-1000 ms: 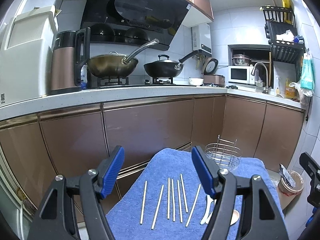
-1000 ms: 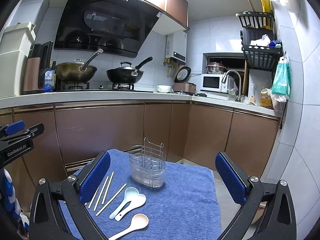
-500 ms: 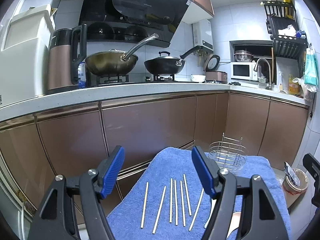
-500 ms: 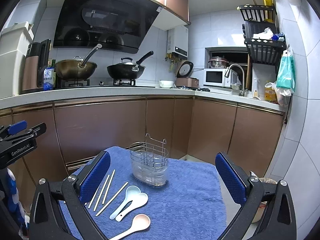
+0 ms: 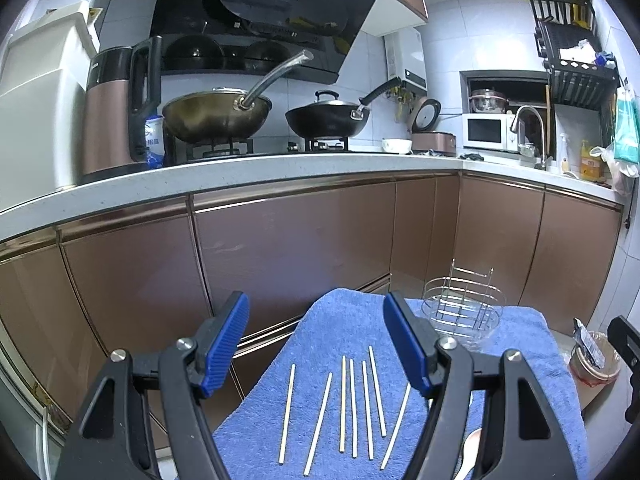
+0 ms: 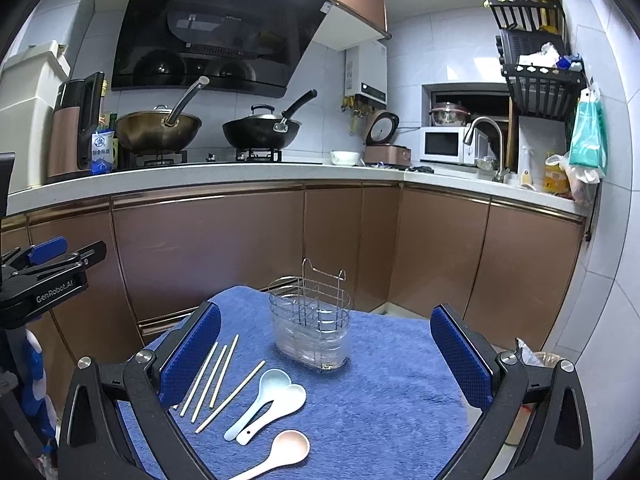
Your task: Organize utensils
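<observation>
Several pale chopsticks (image 5: 354, 412) lie side by side on a blue towel (image 5: 348, 320); some show in the right wrist view (image 6: 218, 376). Three soup spoons lie near them: pale blue (image 6: 264, 396), white (image 6: 280, 406) and pink (image 6: 286, 450). A wire utensil holder (image 6: 310, 320) stands upright at the towel's far side; it also shows in the left wrist view (image 5: 460, 312). My left gripper (image 5: 316, 344) is open and empty above the chopsticks. My right gripper (image 6: 326, 354) is open wide and empty above the spoons and holder.
Brown cabinet doors (image 5: 280, 248) stand close behind the towel. The countertop (image 6: 240, 174) above holds a wok, a black pan and a kettle. A small tub (image 5: 592, 364) sits right of the towel. The left gripper's body (image 6: 44, 280) shows at the right view's left edge.
Both grippers have tilted and crept slightly, so the towel and holder sit a little lower in view. Both stay open. Nothing on the towel moved.
</observation>
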### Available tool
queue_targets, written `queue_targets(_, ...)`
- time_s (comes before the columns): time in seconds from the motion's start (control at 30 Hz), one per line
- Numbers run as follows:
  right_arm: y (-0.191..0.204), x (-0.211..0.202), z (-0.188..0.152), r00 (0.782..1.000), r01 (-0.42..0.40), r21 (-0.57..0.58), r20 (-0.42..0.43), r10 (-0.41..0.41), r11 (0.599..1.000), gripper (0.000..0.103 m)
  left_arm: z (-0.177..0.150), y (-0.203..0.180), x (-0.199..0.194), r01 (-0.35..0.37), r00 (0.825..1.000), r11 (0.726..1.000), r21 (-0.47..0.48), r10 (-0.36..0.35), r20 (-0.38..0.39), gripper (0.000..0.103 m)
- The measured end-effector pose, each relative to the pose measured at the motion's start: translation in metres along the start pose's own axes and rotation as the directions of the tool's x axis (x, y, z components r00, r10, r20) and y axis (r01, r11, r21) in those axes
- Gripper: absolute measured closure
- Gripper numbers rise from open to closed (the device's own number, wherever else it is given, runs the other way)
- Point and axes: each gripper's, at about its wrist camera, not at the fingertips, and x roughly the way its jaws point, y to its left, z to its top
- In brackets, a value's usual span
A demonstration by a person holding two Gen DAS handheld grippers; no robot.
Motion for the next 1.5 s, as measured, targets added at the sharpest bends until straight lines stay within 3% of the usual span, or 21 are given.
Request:
queue_targets(0.47,-0.017,0.033,-0.018,0.993,-0.042,0.040,-0.109,0.047,0.998,0.001,-0.004,0.012,0.045,0.016,0.996,1.000,0.015,-0.014,-0.093,0.035)
queue_targets(0.6,-0.026,0.049,-0.029,0.982,-0.069,0.058,-0.171,0.078,0.996,0.010,-0.008,0.027,0.065,0.039,0.989,0.999,-0.005,-0.039,-0.143,0.035)
queue_targets(0.7,-0.033,0.067,-0.044,0.962,-0.110,0.090,-0.241,0.129,0.990,0.022,-0.017,0.037,0.089,0.074,0.972,0.997,-0.023,-0.077,-0.222,0.035)
queue_targets(0.83,-0.039,0.096,-0.073,0.908,-0.178,0.161,-0.354,0.225,0.971,0.040,-0.037,0.041,0.117,0.152,0.930,0.987,-0.053,-0.161,-0.331,0.035)
queue_targets(0.93,-0.038,0.115,-0.096,0.862,-0.218,0.197,-0.421,0.283,0.956,0.053,-0.054,0.031,0.135,0.237,0.873,0.968,-0.085,-0.251,-0.419,0.036)
queue_targets(1.03,-0.035,0.130,-0.115,0.822,-0.259,0.223,-0.460,0.336,0.940,0.059,-0.065,0.014,0.148,0.325,0.814,0.940,-0.099,-0.332,-0.477,0.036)
queue_targets(1.13,-0.033,0.142,-0.132,0.785,-0.287,0.252,-0.492,0.377,0.924,0.062,-0.075,0.003,0.163,0.354,0.777,0.930,-0.099,-0.351,-0.523,0.037)
queue_targets(1.3,-0.033,0.159,-0.150,0.734,-0.321,0.286,-0.528,0.428,0.903,0.066,-0.087,-0.002,0.192,0.365,0.710,0.920,-0.140,-0.373,-0.598,0.049)
queue_targets(1.37,-0.034,0.169,-0.157,0.715,-0.335,0.305,-0.534,0.451,0.891,0.071,-0.087,-0.006,0.201,0.380,0.689,0.915,-0.139,-0.380,-0.617,0.050)
queue_targets(1.5,-0.031,0.181,-0.164,0.686,-0.366,0.327,-0.538,0.490,0.871,0.078,-0.088,-0.024,0.221,0.414,0.639,0.898,-0.149,-0.404,-0.654,0.062)
